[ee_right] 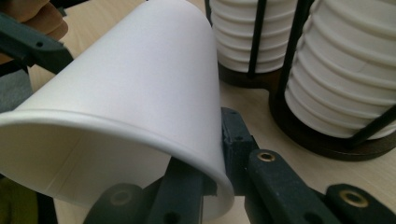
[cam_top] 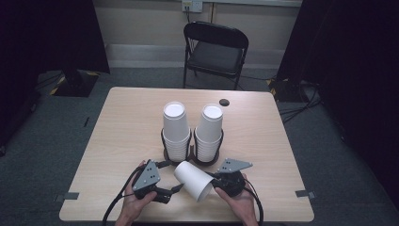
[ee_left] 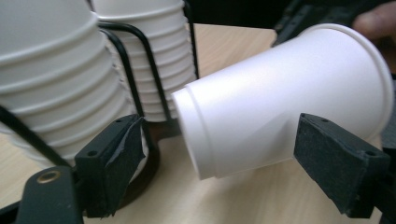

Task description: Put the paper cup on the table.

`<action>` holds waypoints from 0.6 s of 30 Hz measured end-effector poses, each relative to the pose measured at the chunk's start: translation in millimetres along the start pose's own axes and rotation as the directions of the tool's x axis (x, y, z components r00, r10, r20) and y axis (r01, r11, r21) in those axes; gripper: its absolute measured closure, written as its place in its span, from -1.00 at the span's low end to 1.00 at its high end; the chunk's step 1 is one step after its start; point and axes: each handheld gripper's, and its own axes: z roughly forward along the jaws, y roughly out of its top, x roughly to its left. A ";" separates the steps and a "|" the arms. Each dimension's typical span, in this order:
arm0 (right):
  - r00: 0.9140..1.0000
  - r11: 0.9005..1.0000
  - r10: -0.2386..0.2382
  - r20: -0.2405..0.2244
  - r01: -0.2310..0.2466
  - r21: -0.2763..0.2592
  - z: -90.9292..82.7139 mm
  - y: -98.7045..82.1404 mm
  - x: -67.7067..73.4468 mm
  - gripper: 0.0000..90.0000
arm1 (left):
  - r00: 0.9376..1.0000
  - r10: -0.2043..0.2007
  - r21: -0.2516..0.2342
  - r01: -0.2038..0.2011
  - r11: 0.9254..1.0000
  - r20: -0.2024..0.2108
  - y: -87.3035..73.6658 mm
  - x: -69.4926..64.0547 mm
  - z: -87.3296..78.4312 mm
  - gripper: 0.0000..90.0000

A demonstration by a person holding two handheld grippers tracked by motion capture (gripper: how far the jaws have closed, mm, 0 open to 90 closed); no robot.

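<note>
Clamped on the rim of a white paper cup (cam_top: 193,180), the right gripper (cam_top: 220,182) holds it tilted at lower centre of the high view. Left gripper (cam_top: 175,176) stands partly open around the cup's base, pads apart from it, just before two cup stacks (cam_top: 176,131).

A single white paper cup (cam_top: 193,180) lies tipped on its side near the table's six o'clock edge — closed base pointing toward ten o'clock, open rolled rim toward four o'clock. The right gripper (cam_top: 217,182) pinches its rim wall, one jaw inside the mouth and one outside. Its surface is plain, smooth and undented. In the left gripper view the cup (ee_left: 275,100) hangs clear of the tabletop — base end lowest.
</note>
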 end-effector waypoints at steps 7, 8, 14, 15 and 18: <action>0.998 0.995 -0.029 -0.048 0.034 0.098 5.5 13.5 -0.8 0.92 | 0.997 0.082 0.040 -0.082 0.996 0.011 -0.1 -4.3 -0.6 -0.66; 0.998 0.993 -0.030 -0.053 0.036 0.112 6.1 15.1 -0.9 0.92 | 0.995 0.100 0.053 -0.101 0.993 0.025 0.4 -5.7 -0.1 -0.66; 0.996 0.986 -0.042 -0.074 0.054 0.159 9.5 22.8 -2.0 0.92 | 0.985 0.168 0.100 -0.172 0.980 0.043 0.3 -11.4 2.9 -0.67; 0.996 0.985 -0.044 -0.079 0.057 0.160 9.4 24.3 -1.5 0.92 | 0.983 0.182 0.107 -0.185 0.977 0.034 0.4 -12.0 3.7 -0.67; 0.996 0.983 -0.053 -0.076 0.065 0.173 9.4 27.7 -0.6 0.93 | 0.975 0.221 0.127 -0.222 0.967 0.024 0.9 -13.7 5.9 -0.70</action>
